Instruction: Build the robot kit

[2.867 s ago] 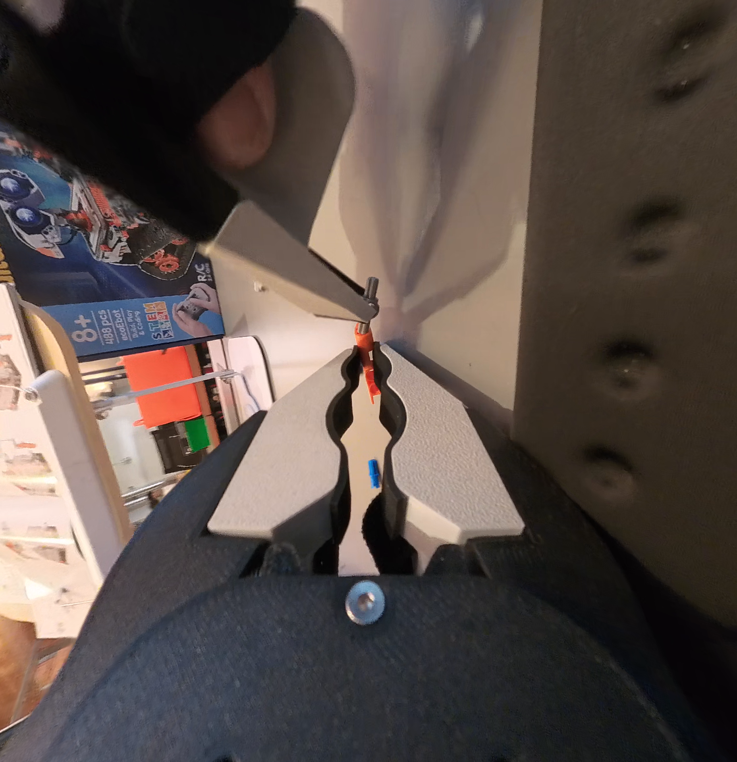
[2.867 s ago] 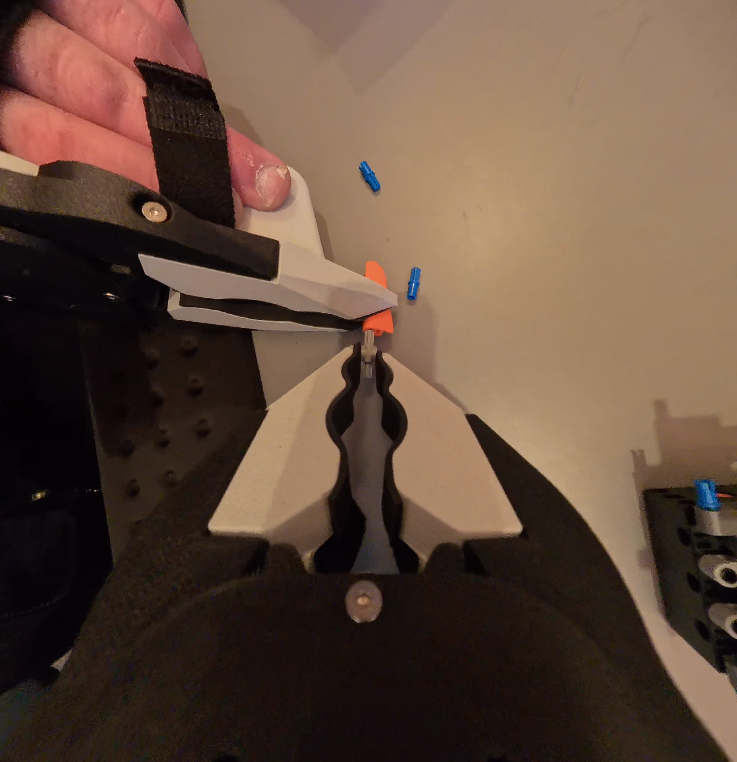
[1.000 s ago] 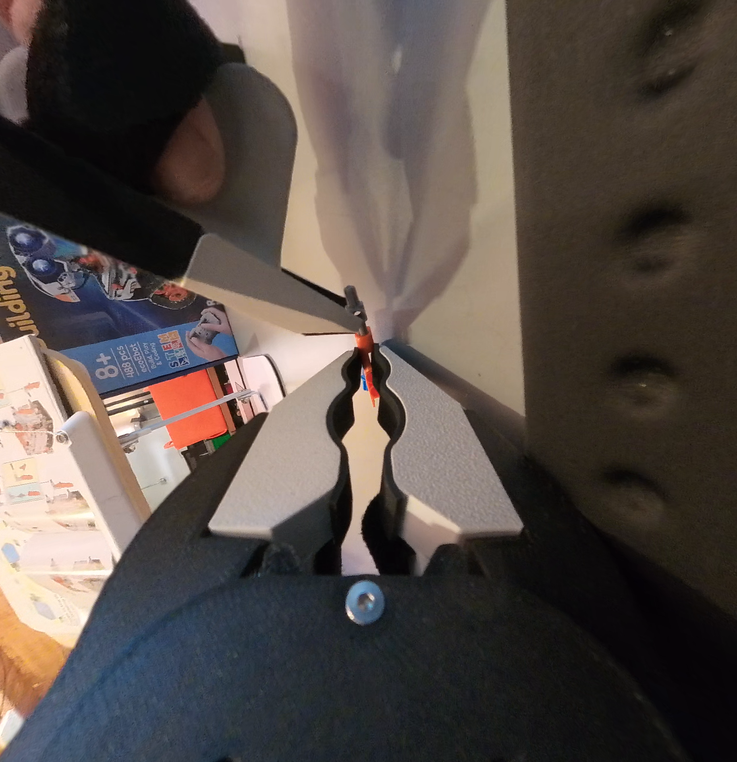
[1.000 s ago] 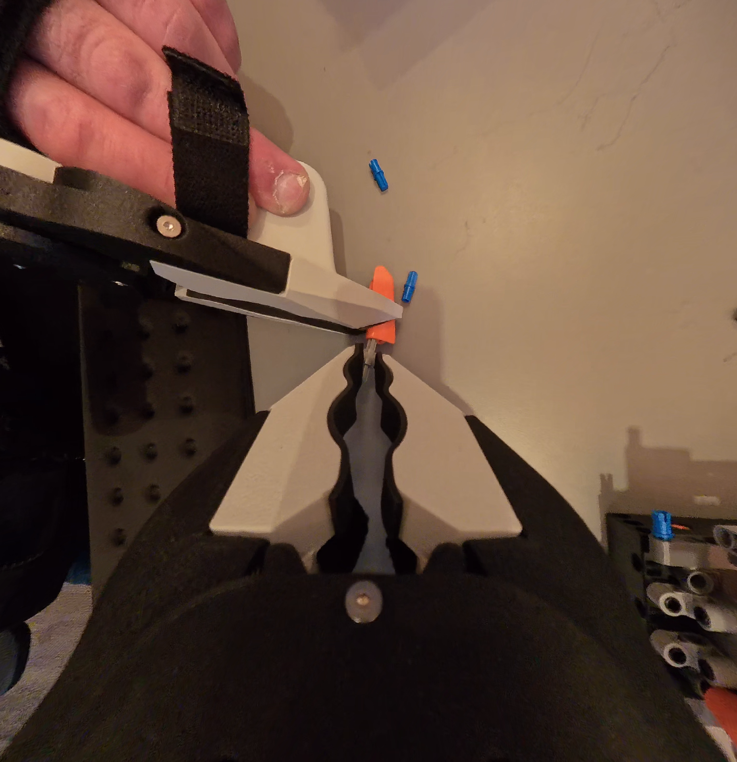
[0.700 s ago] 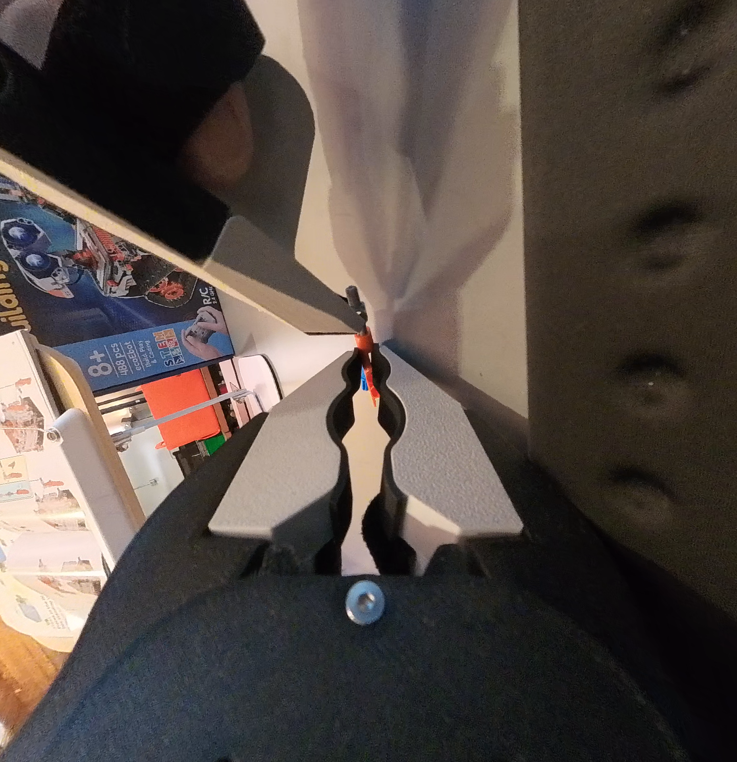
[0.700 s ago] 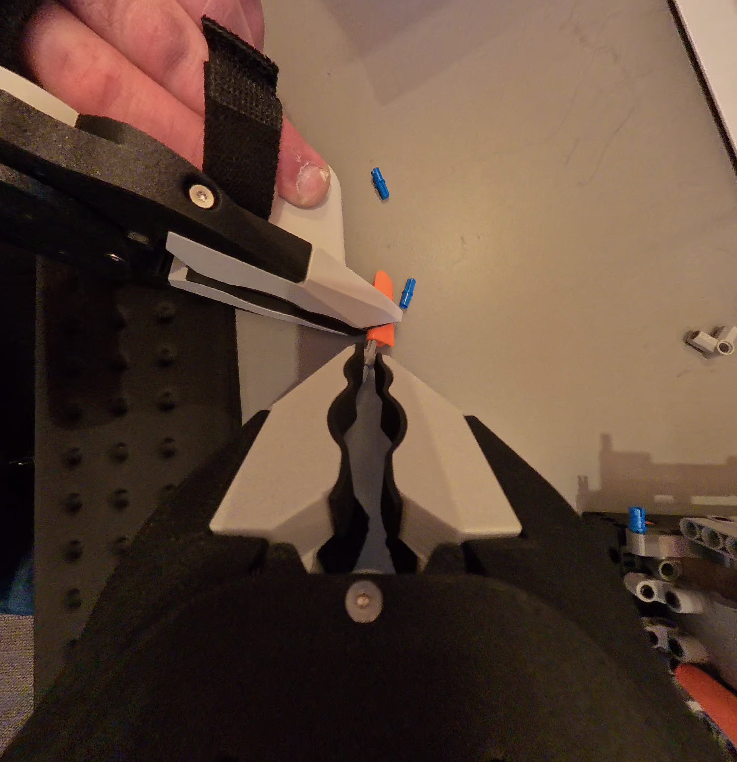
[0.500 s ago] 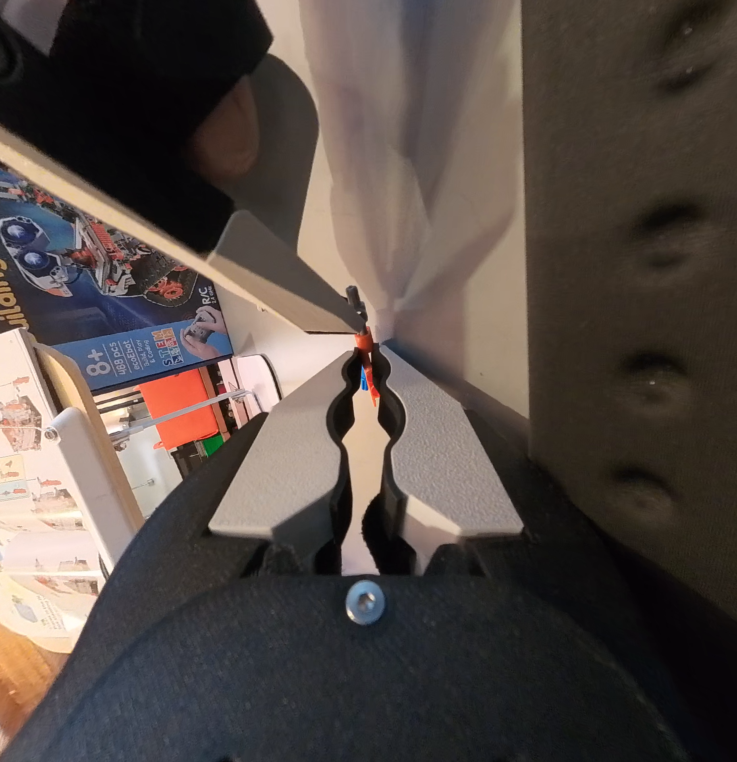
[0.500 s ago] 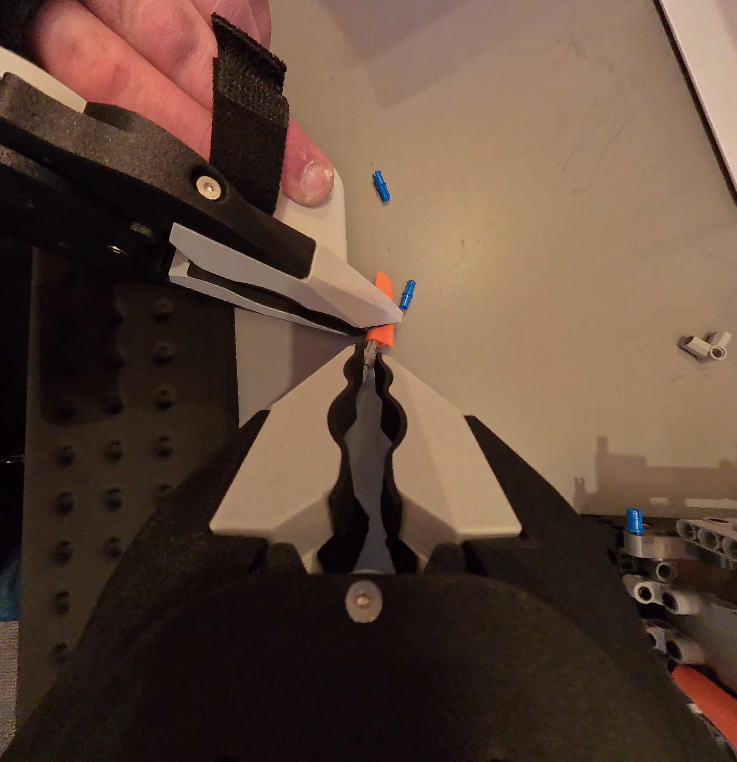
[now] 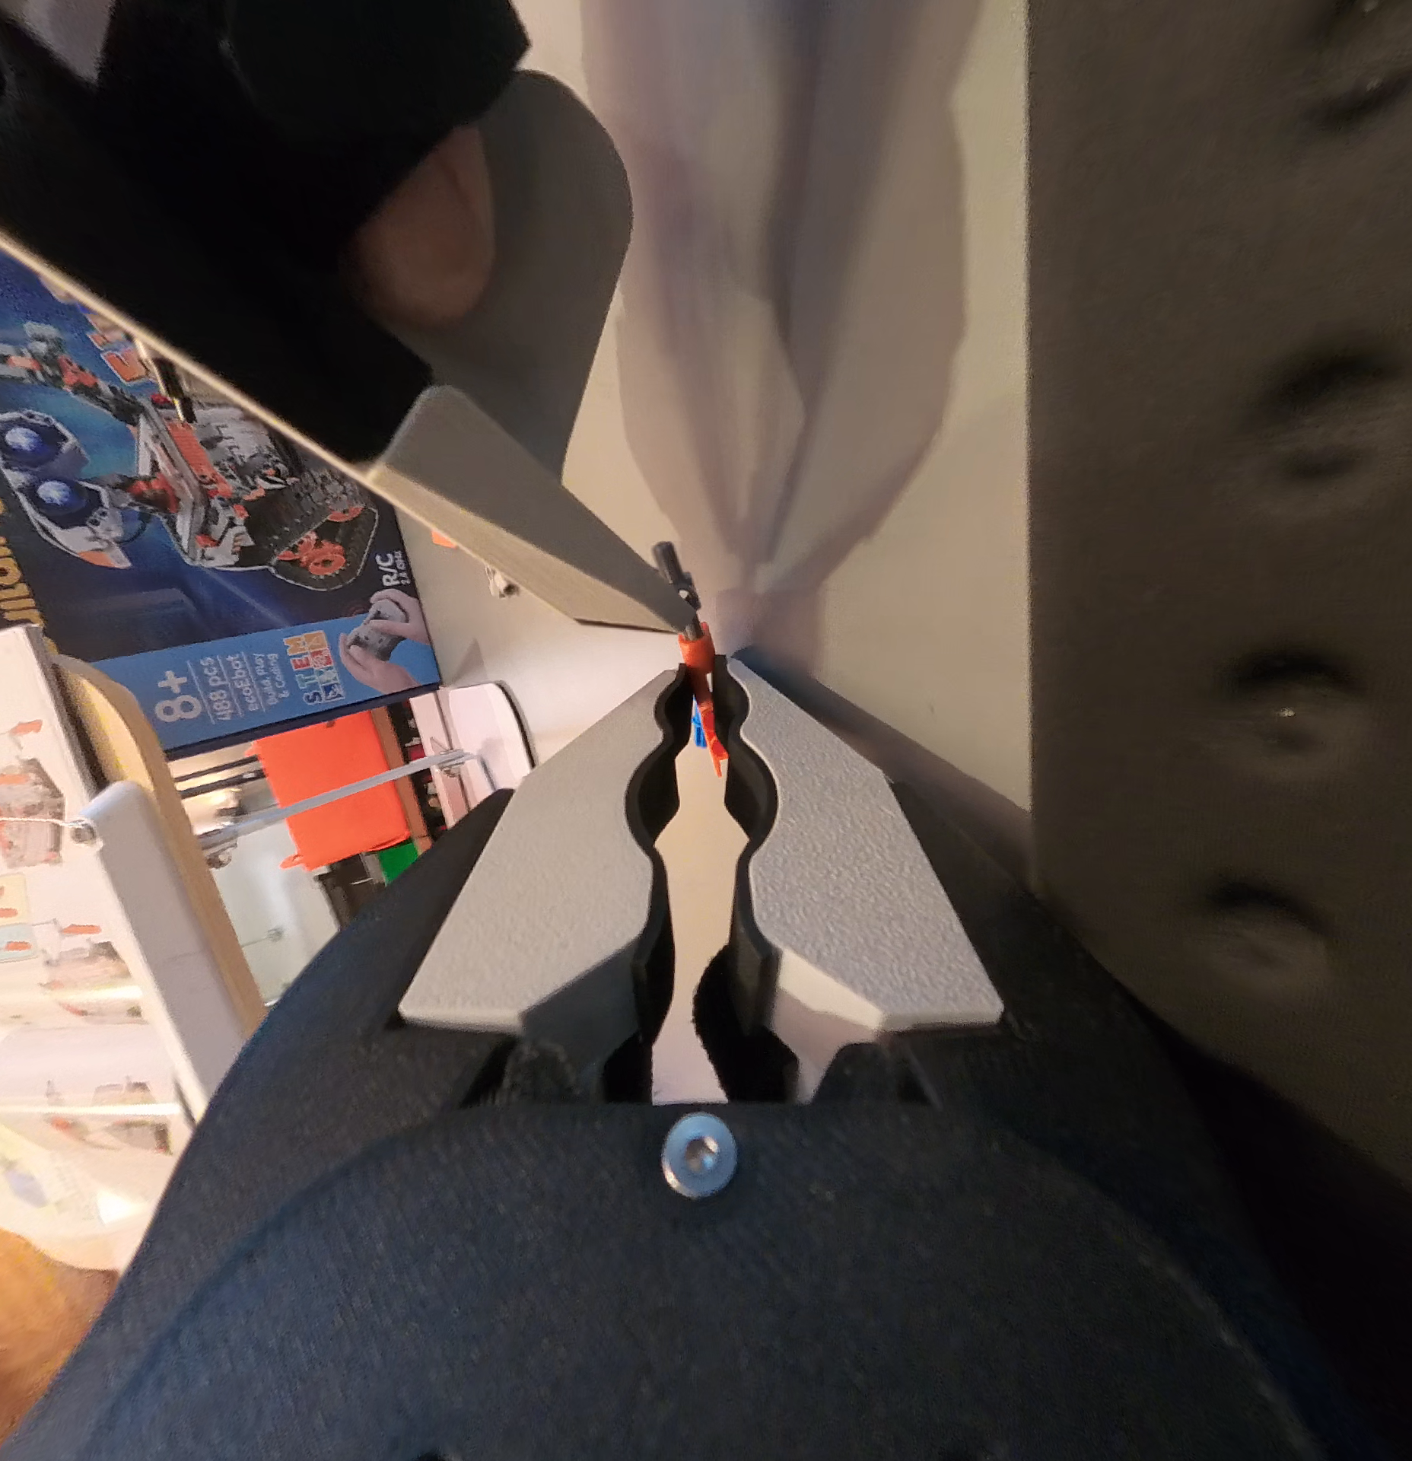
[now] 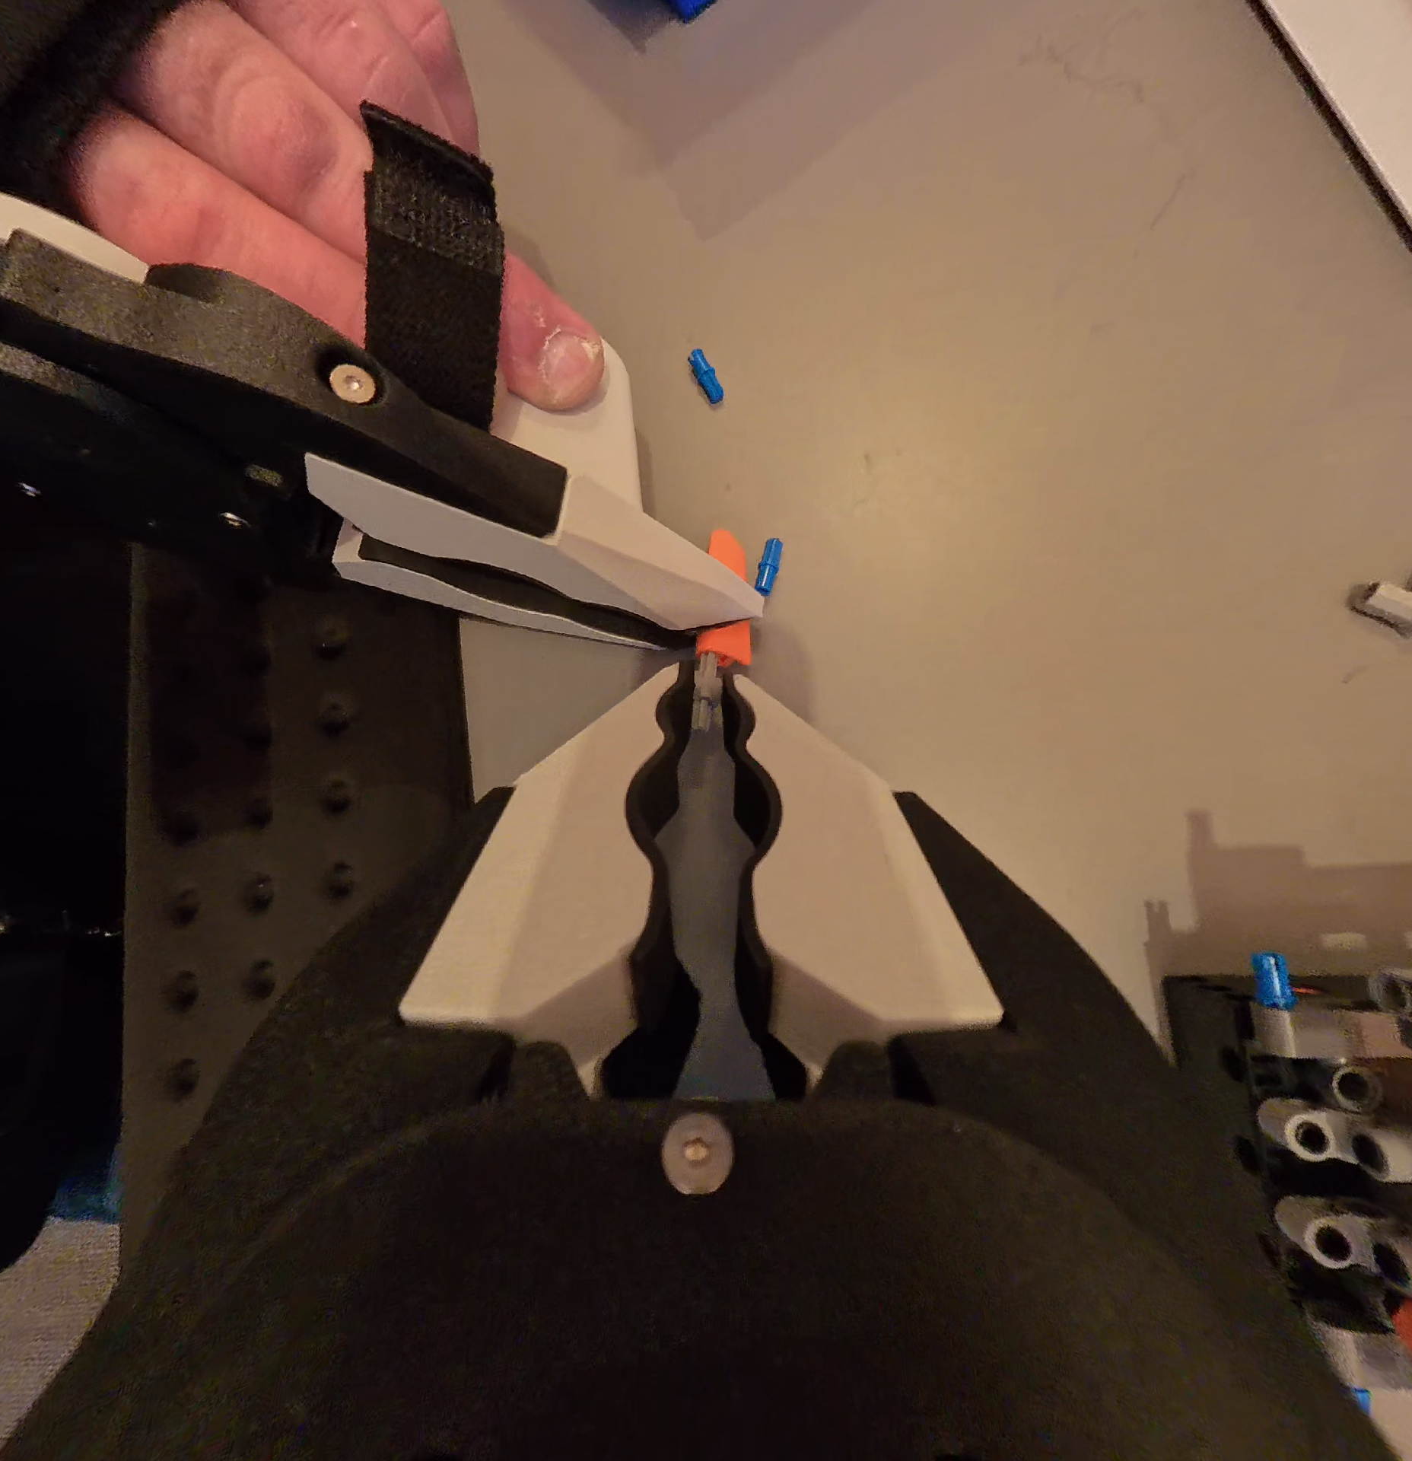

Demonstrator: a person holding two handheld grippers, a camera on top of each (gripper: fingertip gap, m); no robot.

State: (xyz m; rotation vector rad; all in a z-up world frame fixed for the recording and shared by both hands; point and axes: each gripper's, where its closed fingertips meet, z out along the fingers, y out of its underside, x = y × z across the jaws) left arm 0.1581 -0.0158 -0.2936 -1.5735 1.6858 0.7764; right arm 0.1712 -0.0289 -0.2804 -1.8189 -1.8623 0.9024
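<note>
My left gripper (image 9: 704,672) is shut on a small orange plastic piece (image 9: 701,660), which also shows in the right wrist view (image 10: 726,636). My right gripper (image 10: 709,672) is shut on a thin grey pin (image 10: 707,689). The pin's far end meets the orange piece. In the left wrist view the right gripper comes in from the upper left (image 9: 671,609), with the pin's dark end (image 9: 675,565) sticking out above the orange piece. In the right wrist view the left gripper (image 10: 734,613) comes in from the left, held by a hand (image 10: 292,182).
Two blue pins (image 10: 705,377) (image 10: 768,566) lie on the beige table (image 10: 1003,474). A grey connector (image 10: 1394,605) lies at the right. A partly built black and grey model (image 10: 1335,1123) stands at the lower right. A blue toy box (image 9: 189,569) and white stand (image 9: 157,909) are at the left. Left and right tips are no more than a few centimetres apart.
Both grippers have stayed shut and joined tip to tip. The right view has shifted a little, so more of the model and the grey connector show.
</note>
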